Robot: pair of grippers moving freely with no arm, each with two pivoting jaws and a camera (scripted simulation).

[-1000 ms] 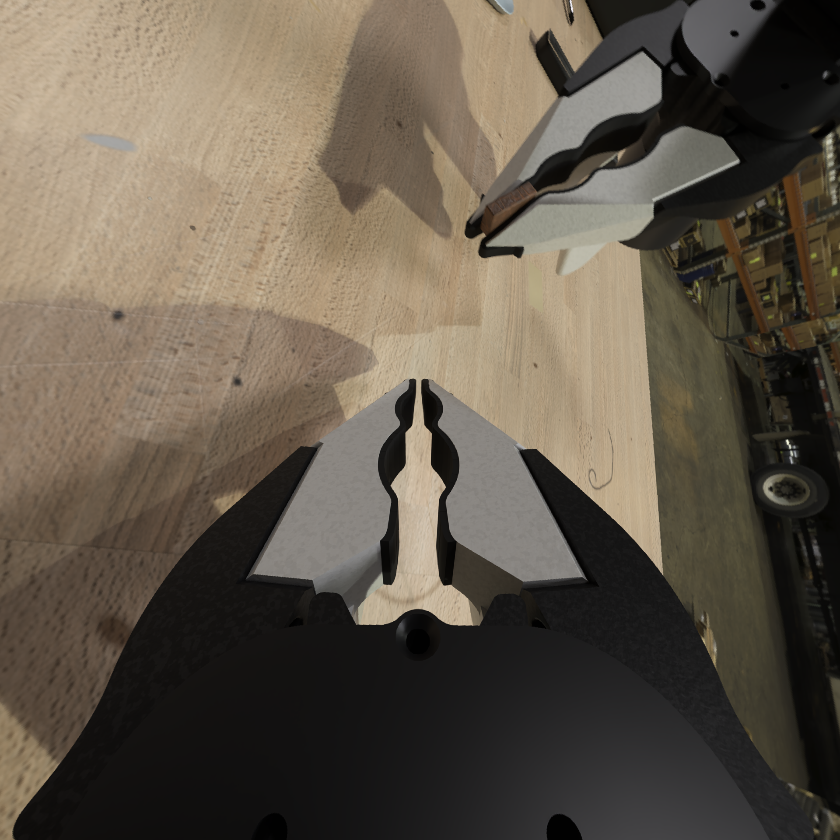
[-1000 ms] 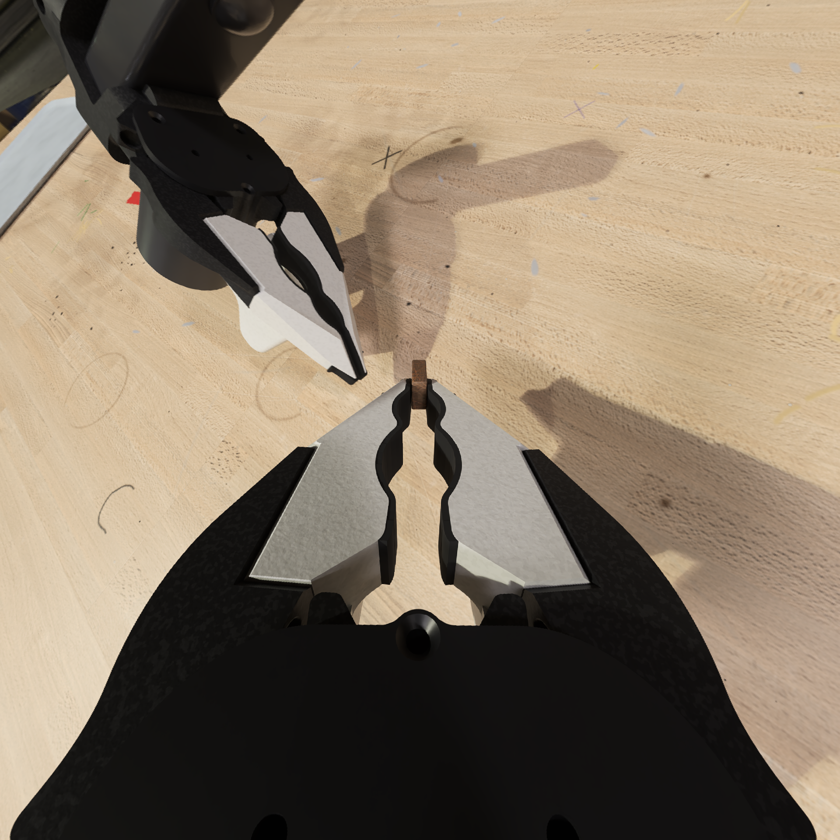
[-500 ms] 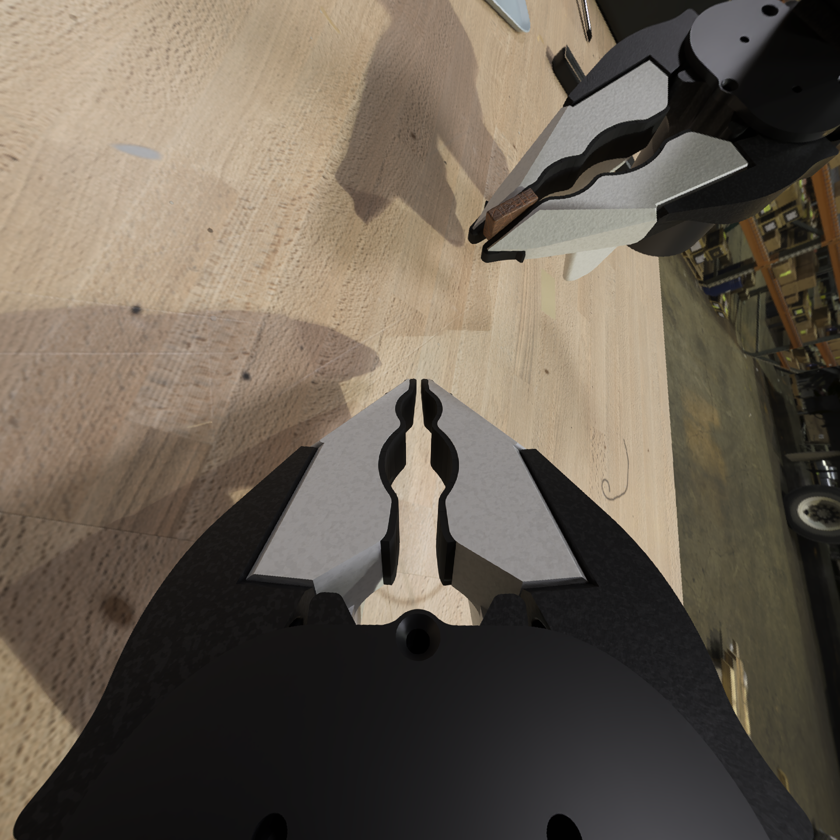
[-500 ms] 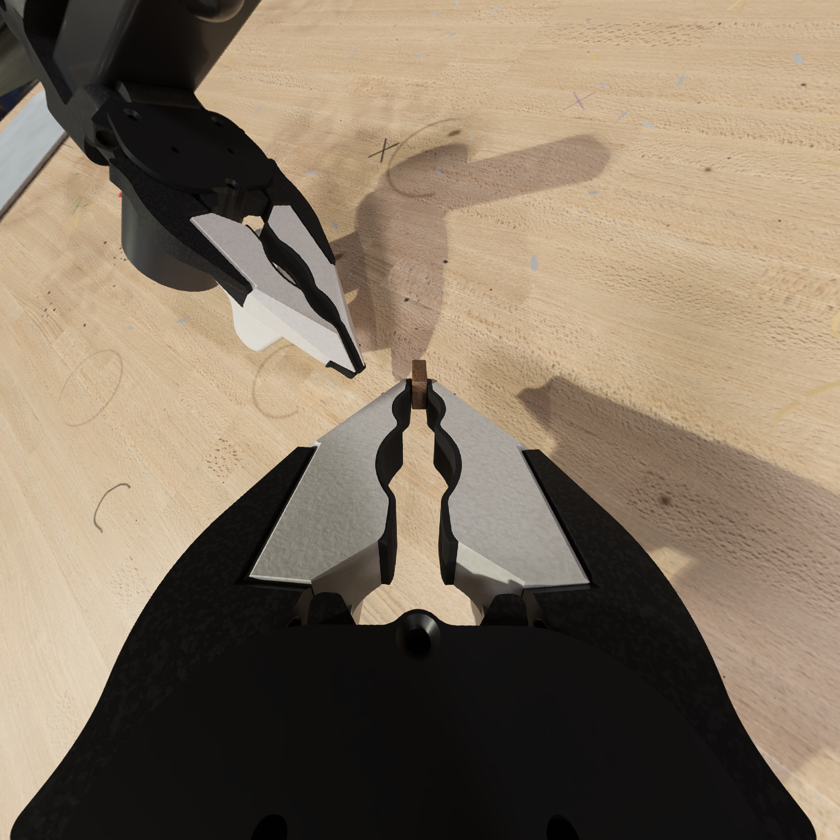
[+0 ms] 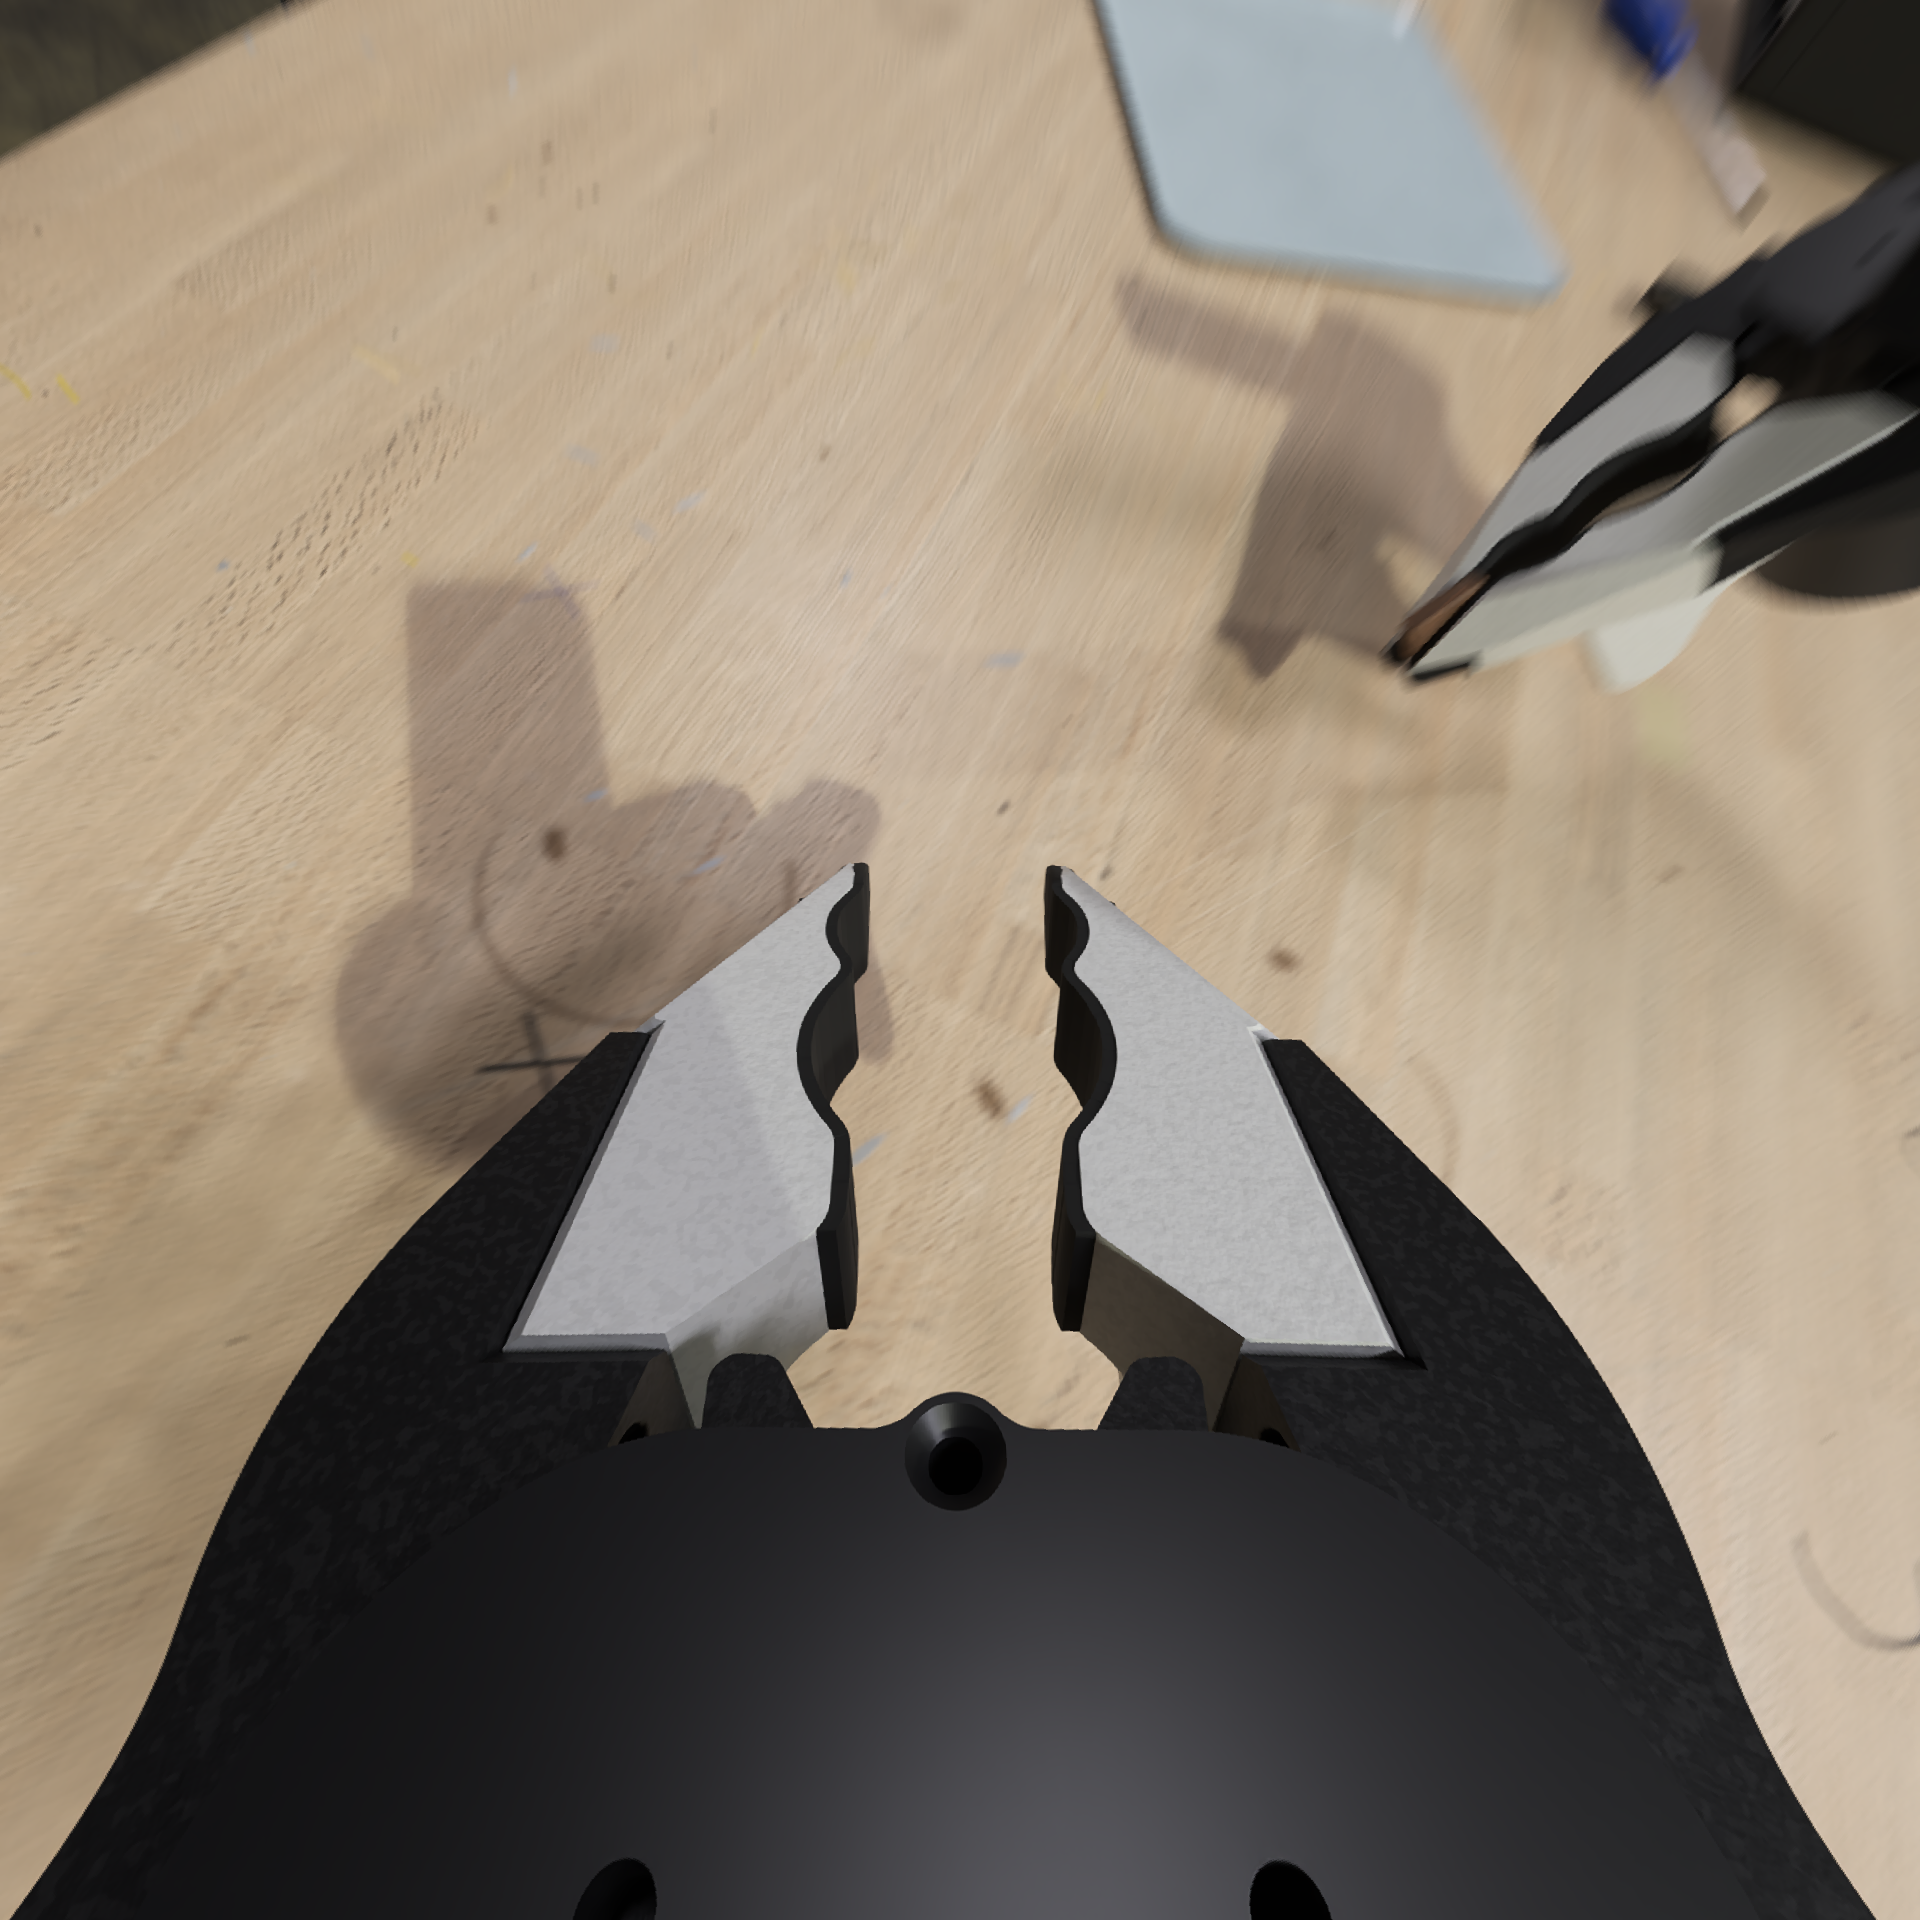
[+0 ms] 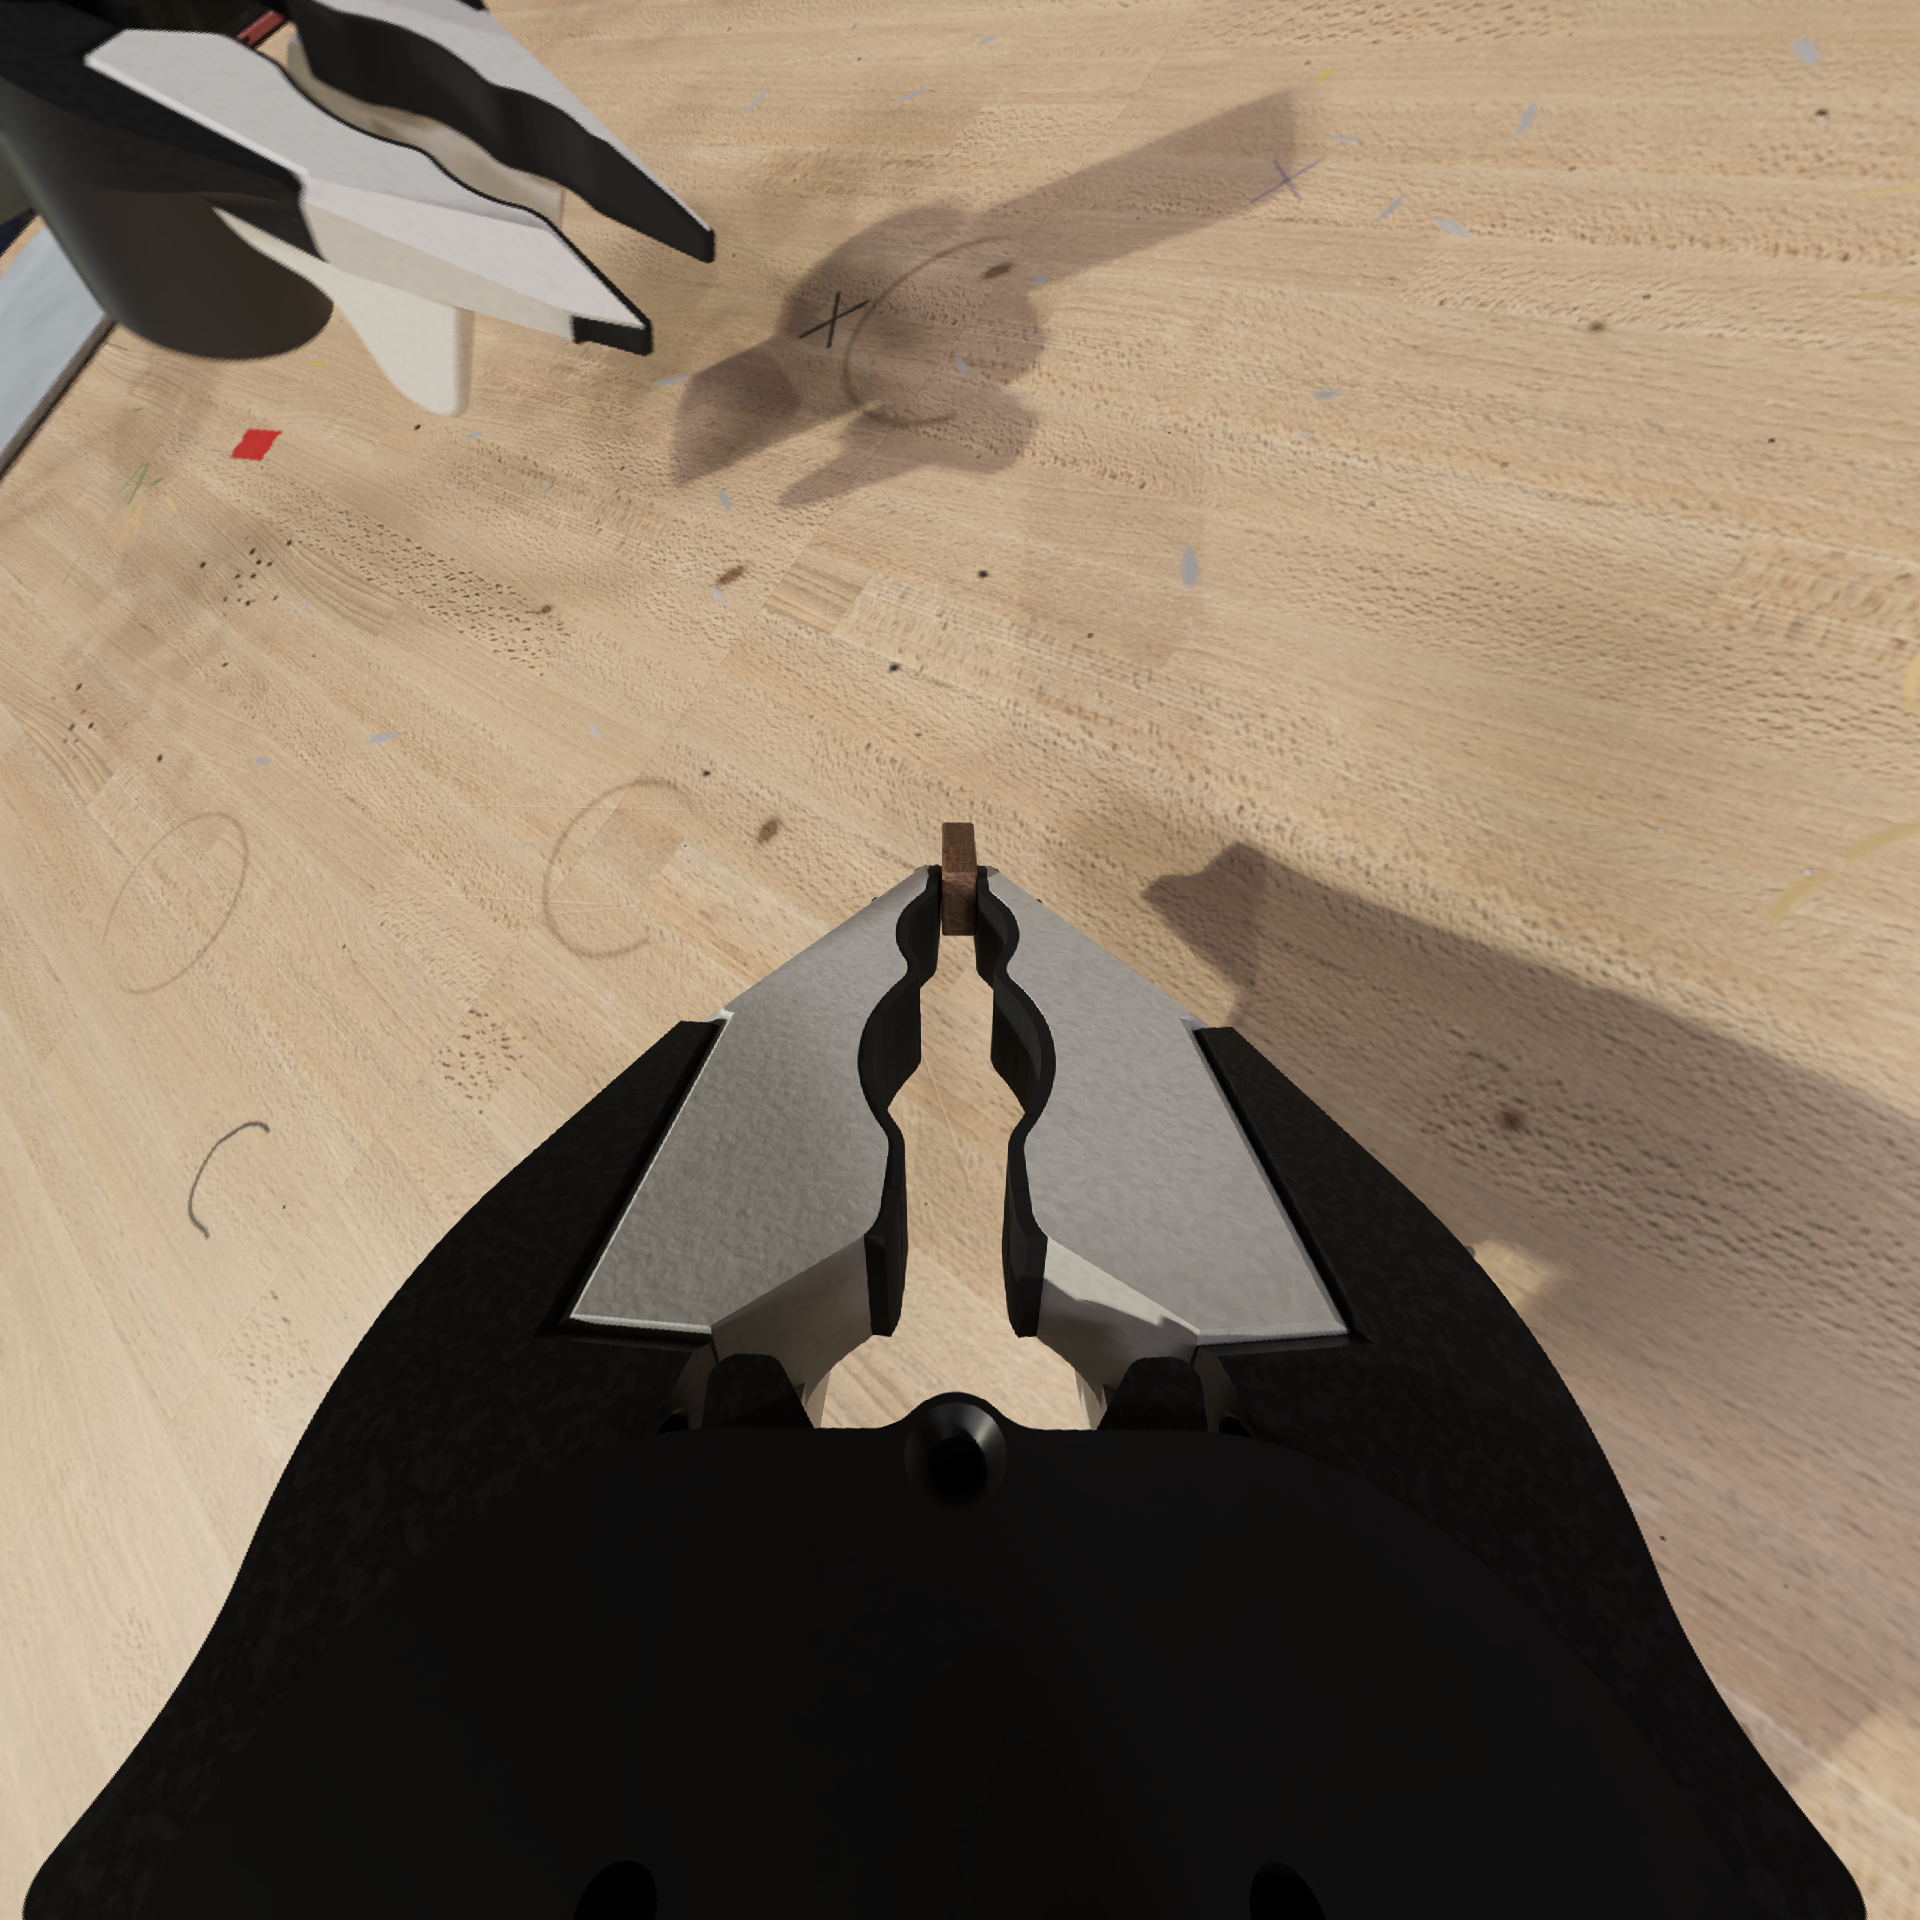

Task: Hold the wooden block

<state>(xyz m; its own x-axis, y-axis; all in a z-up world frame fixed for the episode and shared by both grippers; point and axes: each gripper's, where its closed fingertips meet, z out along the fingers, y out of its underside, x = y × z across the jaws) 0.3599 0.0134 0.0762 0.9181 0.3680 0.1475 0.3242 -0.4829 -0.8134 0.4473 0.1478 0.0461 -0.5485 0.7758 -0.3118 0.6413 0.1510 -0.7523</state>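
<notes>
A small thin brown wooden block [image 6: 957,879] is pinched edge-on between the tips of my right gripper [image 6: 957,883], above the wooden table. In the left wrist view the right gripper [image 5: 1439,646] shows blurred at the right, with the block [image 5: 1446,613] at its tips. My left gripper [image 5: 957,883] is open and empty above the table. It also shows in the right wrist view [image 6: 675,296] at the upper left, well apart from the block.
The light wooden tabletop [image 6: 1351,520] has pencil circles and marks. A pale blue flat sheet [image 5: 1320,145] lies at the far side in the left wrist view. A small red square [image 6: 256,445] lies on the table at the left.
My left gripper has opened from shut and swung away, turning its view sharply. It is now farther from the right gripper. The right gripper still holds the block.
</notes>
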